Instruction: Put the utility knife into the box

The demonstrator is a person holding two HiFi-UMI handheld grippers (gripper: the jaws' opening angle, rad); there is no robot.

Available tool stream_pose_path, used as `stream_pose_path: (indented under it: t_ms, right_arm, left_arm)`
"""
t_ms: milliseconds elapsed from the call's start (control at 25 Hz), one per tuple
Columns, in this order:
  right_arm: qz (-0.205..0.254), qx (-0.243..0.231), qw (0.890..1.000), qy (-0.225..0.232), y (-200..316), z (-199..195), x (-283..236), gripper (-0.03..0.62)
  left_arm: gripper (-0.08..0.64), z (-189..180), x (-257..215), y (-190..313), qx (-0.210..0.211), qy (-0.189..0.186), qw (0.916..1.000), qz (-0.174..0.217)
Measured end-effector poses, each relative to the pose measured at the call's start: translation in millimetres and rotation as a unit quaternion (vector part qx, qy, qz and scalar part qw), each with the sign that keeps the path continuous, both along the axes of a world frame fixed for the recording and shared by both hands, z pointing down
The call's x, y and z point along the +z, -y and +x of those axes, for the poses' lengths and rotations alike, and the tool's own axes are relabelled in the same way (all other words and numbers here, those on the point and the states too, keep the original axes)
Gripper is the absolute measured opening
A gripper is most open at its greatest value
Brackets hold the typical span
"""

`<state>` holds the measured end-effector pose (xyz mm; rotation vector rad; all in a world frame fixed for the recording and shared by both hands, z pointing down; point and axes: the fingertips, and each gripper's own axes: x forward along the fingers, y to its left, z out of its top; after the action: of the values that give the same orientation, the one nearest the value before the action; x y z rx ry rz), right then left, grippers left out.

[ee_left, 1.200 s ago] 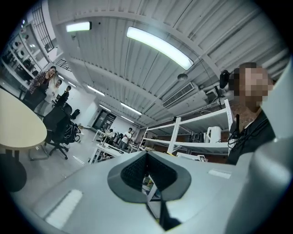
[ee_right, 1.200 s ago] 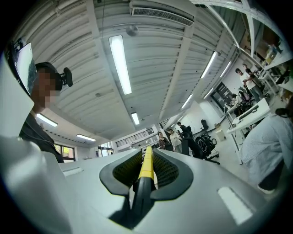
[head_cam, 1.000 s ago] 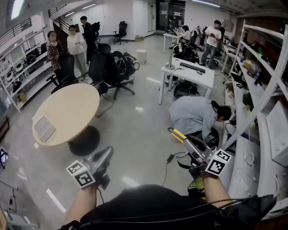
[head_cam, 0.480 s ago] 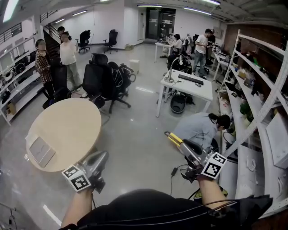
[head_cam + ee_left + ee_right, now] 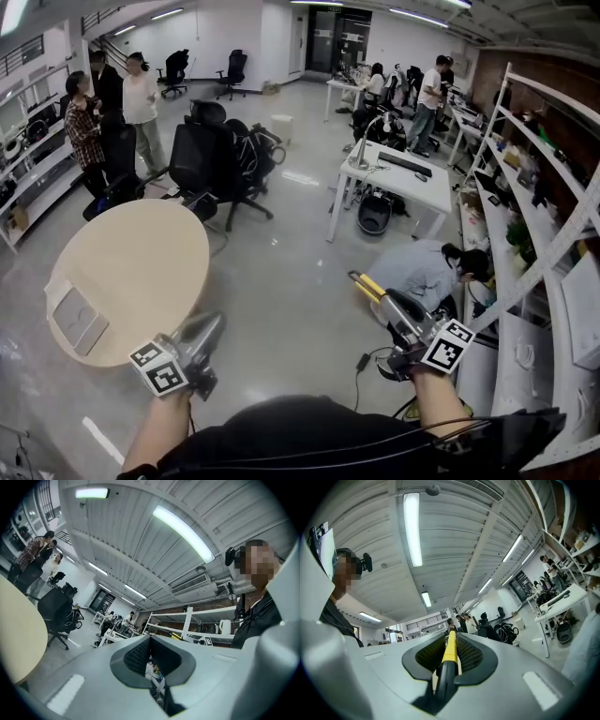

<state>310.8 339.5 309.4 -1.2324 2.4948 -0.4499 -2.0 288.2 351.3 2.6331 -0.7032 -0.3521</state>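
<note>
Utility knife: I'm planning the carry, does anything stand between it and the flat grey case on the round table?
Nothing visible does. The utility knife, clamped in the right tongs, faces bare floor up to the round table where the flat grey case lies. Only the empty left tongs hang near that line.

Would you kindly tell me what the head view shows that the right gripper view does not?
Only the head view shows the round table, the left tool and the marker cubes on both tools. Only the right gripper view shows the black camera on the wearer's head. Both show the yellow-and-black utility knife clamped in the right tool, the black office chairs and the white desk.
</note>
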Motion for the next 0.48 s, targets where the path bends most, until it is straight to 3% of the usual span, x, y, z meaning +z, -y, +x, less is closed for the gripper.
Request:
stream_pose_path:
  t_ms: [240,480]
  right_arm:
    - [0.005,-0.029,1.0,0.01,71,56,6,0.089]
    - [0.015,-0.073,0.997,0.009,149,130,-8,0.089]
  left_arm:
    - [-0.002,47,-1,54,-0.037,0.006,0.9993,0.006]
    - [-0.002,132,-22,111,-0.058,-0.006,0.9982,0.015]
